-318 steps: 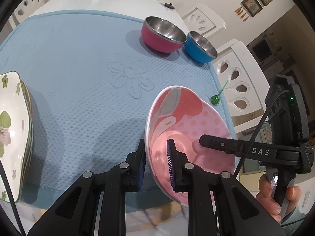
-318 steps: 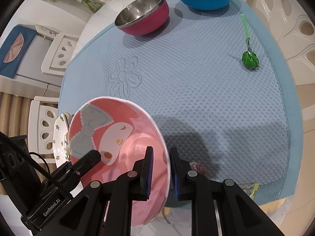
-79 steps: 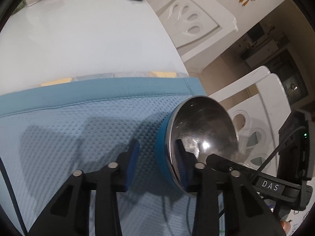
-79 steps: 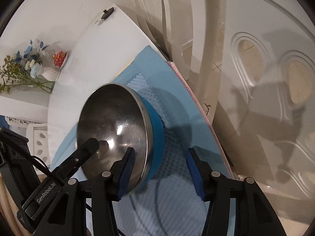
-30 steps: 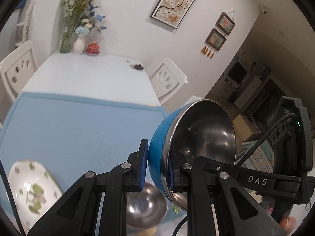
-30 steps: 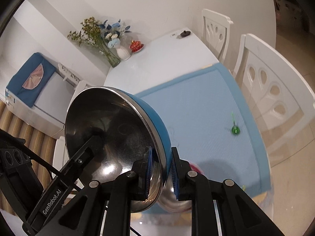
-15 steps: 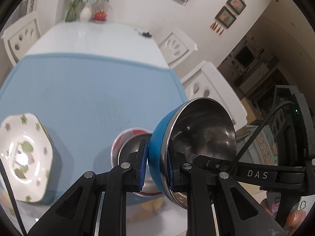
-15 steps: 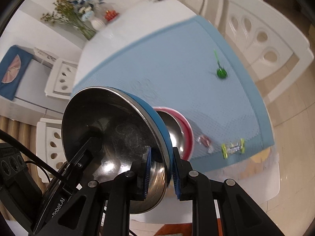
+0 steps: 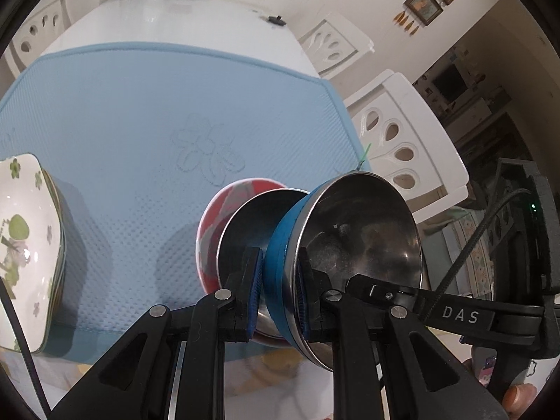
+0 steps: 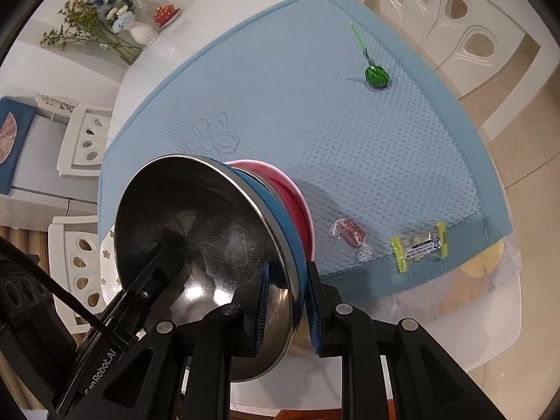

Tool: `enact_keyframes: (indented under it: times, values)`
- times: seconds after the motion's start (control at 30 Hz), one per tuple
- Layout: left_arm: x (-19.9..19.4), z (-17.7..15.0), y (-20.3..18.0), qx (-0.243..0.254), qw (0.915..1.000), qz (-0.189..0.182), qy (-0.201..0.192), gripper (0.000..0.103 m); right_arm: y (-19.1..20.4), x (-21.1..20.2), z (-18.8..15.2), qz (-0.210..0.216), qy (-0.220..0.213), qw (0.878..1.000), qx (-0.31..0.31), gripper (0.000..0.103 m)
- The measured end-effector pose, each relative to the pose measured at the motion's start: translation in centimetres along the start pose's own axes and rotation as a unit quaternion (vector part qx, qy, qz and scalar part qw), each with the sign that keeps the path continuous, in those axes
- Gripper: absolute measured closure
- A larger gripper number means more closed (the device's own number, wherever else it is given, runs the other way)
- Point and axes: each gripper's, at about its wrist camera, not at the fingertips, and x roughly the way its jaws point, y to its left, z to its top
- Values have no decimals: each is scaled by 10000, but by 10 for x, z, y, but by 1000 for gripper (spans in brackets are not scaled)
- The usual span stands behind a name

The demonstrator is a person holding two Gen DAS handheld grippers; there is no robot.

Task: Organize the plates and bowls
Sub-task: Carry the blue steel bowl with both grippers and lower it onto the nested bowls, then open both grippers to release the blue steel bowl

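Both grippers clamp opposite rims of one blue steel-lined bowl (image 9: 353, 245) (image 10: 196, 245). My left gripper (image 9: 278, 292) is shut on its near rim, my right gripper (image 10: 285, 306) is shut on the other rim. The bowl hangs tilted just over a stack at the mat's near edge: a steel-lined bowl (image 9: 245, 220) nested in a pink patterned bowl (image 9: 217, 210) (image 10: 294, 196). Whether the blue bowl touches the stack I cannot tell. Flowered plates (image 9: 24, 238) sit stacked at the left of the blue mat (image 9: 140, 112).
On the mat lie a green lollipop (image 10: 376, 75), a red wrapped candy (image 10: 350, 234) and a yellow-green wrapped candy (image 10: 420, 245) near the front edge. White chairs (image 9: 402, 140) stand at the right. A vase with flowers (image 10: 140, 33) is at the table's far end.
Both grippers have come down with the blue bowl and tipped further downward. The pink bowl stack, below the bowl before, now sits right behind it.
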Motion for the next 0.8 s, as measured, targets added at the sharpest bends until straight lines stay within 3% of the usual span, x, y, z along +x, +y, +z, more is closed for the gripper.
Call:
enact_keyframes:
  times: [0.27,0.37,0.43,0.6,0.8]
  values:
    - [5,0,4,38,9999,85,116,88,4,6,4,-45,71,10000,-5,85]
    - [1,2,4,110,9996,231,135,83,5,6,5,-4,99,9999,-22,85]
    - [-6,6,7,139,9993,330,68,74,5,6,6,28,96,10000,-8,85]
    - [-32,16,20,87,9990,326,-284,74,5,-9,11,45,-128,9999,-95,85]
    - [-33,13,26,26,9992,340,-209,74,10,-16,9,50,-168,9997,-150,84]
